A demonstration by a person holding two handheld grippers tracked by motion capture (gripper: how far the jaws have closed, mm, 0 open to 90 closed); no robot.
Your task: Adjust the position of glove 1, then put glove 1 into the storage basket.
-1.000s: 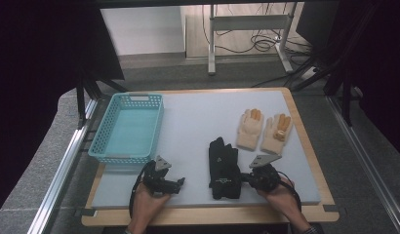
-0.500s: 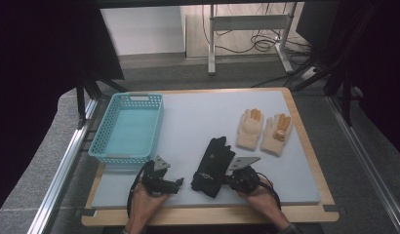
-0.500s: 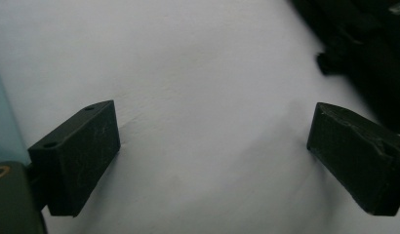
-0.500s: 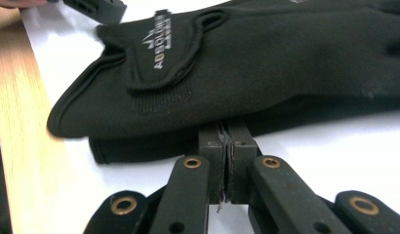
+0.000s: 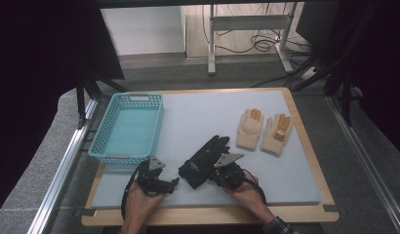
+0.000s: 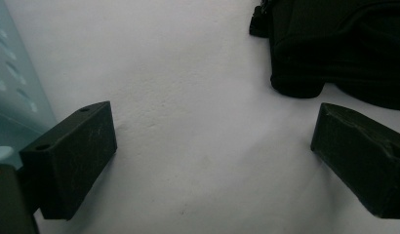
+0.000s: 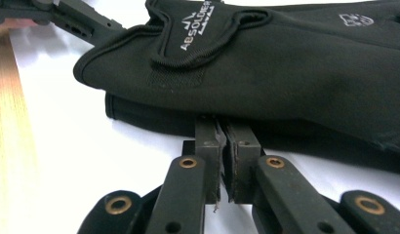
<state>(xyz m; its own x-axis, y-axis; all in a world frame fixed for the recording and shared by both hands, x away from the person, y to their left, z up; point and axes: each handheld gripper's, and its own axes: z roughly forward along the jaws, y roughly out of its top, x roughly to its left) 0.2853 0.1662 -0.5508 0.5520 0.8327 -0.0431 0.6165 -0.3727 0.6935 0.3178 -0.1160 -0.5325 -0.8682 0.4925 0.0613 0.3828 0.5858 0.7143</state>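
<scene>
Two black fabric gloves [image 5: 204,161], stacked, have slid left across the pale grey tabletop [image 5: 198,117] toward the turquoise plastic basket [image 5: 127,127], now angled. Right tongs [image 5: 222,171] pinched nearly closed at their lower edge, jaws just easing apart; probably dragging. Left tongs [image 5: 174,183] wide, empty, waiting just beside.
</scene>
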